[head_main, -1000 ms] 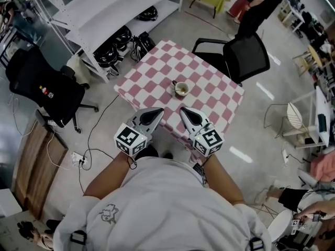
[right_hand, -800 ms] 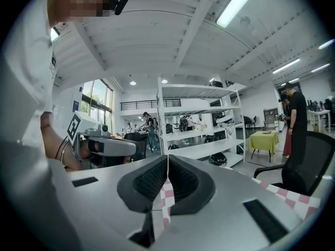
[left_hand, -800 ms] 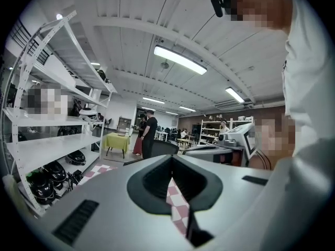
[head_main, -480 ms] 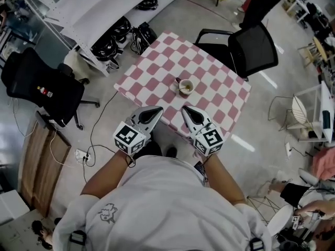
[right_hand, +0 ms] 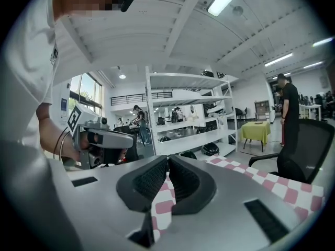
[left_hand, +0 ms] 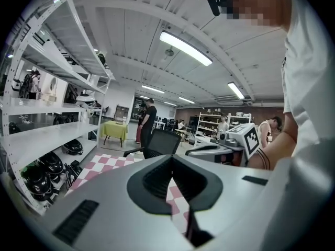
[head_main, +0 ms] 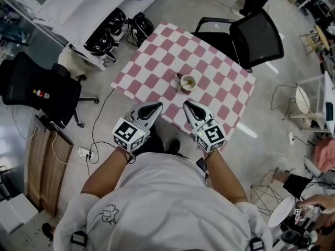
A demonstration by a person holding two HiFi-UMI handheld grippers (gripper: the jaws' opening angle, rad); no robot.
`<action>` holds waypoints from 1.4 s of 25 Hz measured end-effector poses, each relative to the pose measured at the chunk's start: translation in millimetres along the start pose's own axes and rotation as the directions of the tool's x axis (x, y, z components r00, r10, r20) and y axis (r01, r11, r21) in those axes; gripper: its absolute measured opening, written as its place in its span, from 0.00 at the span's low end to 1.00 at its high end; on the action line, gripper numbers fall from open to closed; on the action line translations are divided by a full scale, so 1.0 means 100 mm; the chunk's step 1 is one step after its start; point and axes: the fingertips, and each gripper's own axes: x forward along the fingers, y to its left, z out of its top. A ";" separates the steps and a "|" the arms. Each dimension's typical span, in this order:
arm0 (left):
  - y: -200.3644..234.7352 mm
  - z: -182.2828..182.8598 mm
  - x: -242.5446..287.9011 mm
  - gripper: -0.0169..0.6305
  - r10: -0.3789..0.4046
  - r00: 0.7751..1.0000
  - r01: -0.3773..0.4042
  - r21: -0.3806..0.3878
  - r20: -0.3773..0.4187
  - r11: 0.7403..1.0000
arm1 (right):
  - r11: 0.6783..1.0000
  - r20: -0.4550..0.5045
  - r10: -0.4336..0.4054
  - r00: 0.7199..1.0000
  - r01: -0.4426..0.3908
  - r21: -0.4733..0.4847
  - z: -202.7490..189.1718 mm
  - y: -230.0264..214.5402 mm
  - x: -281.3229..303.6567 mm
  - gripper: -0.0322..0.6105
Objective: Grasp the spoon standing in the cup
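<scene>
A pale cup [head_main: 187, 82] with a spoon [head_main: 186, 80] standing in it sits near the middle of the pink-and-white checked table [head_main: 152, 67]. In the head view both grippers are held side by side over the table's near edge, short of the cup. My left gripper [head_main: 155, 106] is shut and empty, and so is my right gripper [head_main: 187, 105]. The left gripper view shows its jaws [left_hand: 171, 160] together, with the checked cloth beyond. The right gripper view shows the same for its jaws [right_hand: 167, 162]. Neither gripper view shows the cup.
A black office chair [head_main: 254, 35] stands at the table's far side and another [head_main: 36, 85] to the left. White shelving with helmets [head_main: 107, 33] runs along the back left. Cables and a power strip [head_main: 84, 153] lie on the floor beside a wooden board [head_main: 42, 161].
The head view has drawn nearer to the table, which now looks larger. Both grippers have edged forward towards its near edge, still shut and side by side.
</scene>
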 end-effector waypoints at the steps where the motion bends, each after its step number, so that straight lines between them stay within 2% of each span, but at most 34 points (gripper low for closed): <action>1: 0.04 0.00 0.02 0.05 0.000 1.000 0.000 -0.001 -0.001 1.000 | 1.000 -0.002 -0.003 1.000 0.003 0.003 -0.01 -0.03 0.03 0.10; 13: 0.29 -0.37 0.28 0.05 -0.034 0.998 0.031 -0.045 -0.060 0.999 | 0.997 -0.082 -0.069 0.994 0.071 0.020 -0.50 -0.34 0.25 0.11; 35: 0.52 -0.74 0.81 0.05 -0.127 0.984 0.116 -0.089 -0.128 0.989 | 0.995 -0.207 -0.089 0.974 0.096 0.028 -1.21 -0.70 0.76 0.28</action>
